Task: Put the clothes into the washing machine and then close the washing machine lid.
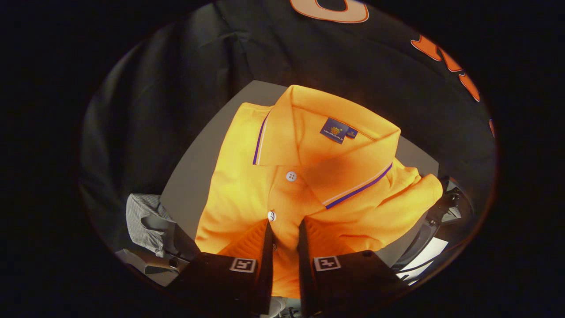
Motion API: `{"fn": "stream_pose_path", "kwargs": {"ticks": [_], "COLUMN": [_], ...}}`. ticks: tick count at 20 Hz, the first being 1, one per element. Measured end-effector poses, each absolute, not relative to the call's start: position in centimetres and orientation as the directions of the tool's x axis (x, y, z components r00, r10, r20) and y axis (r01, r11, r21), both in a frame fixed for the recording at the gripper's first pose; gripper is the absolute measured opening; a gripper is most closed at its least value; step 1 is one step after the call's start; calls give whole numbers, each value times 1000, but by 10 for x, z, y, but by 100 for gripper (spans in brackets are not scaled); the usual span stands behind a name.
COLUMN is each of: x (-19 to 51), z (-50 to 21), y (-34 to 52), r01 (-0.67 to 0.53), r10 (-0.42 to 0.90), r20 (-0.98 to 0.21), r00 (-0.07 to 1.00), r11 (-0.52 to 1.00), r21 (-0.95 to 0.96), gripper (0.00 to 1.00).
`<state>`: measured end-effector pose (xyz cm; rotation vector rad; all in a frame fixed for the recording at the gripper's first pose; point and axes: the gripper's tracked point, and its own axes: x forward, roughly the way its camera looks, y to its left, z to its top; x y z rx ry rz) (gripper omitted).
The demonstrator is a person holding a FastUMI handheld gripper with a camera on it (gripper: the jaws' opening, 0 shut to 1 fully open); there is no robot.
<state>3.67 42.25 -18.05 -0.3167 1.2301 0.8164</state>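
Grey table (190, 176) is covered by an orange shirt (247, 190), whose button strip is pinched between the gripper (285, 229) fingers.

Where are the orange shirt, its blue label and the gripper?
shirt (247, 185): gripper view, chest panel beside the buttons.
label (334, 130): gripper view, middle of the patch inside the collar.
gripper (286, 229): gripper view, between its fingertips, fabric pinched there.

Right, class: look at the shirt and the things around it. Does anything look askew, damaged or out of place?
Little stands out. The orange shirt lies folded on the grey table, collar up, undamaged; one corner overhangs the table's edge. The gripper has its fingers close together, pinching the buttoned placket. A striped cloth sits bunched beside the table.
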Motion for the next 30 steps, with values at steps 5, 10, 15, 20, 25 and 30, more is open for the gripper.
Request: {"fn": "stream_pose_path", "kwargs": {"ticks": [5,10,15,20,25,30], "x": [38,49,83,89,103,123], "z": [-178,-162,-114,-35,18,59], "y": [427,429,420,378,322,244], "r01": [-748,-764,-760,-736,-654,-493], "r10": [548,690,746,735,656,493], "r20": [-801,-551,-280,-142,-39,17], "r00": [242,470,604,663,754,870], "r11": [631,631,645,674,755,869], "r21": [205,139,81,59,49,40], "gripper": [13,13,12,12,12,12]}}
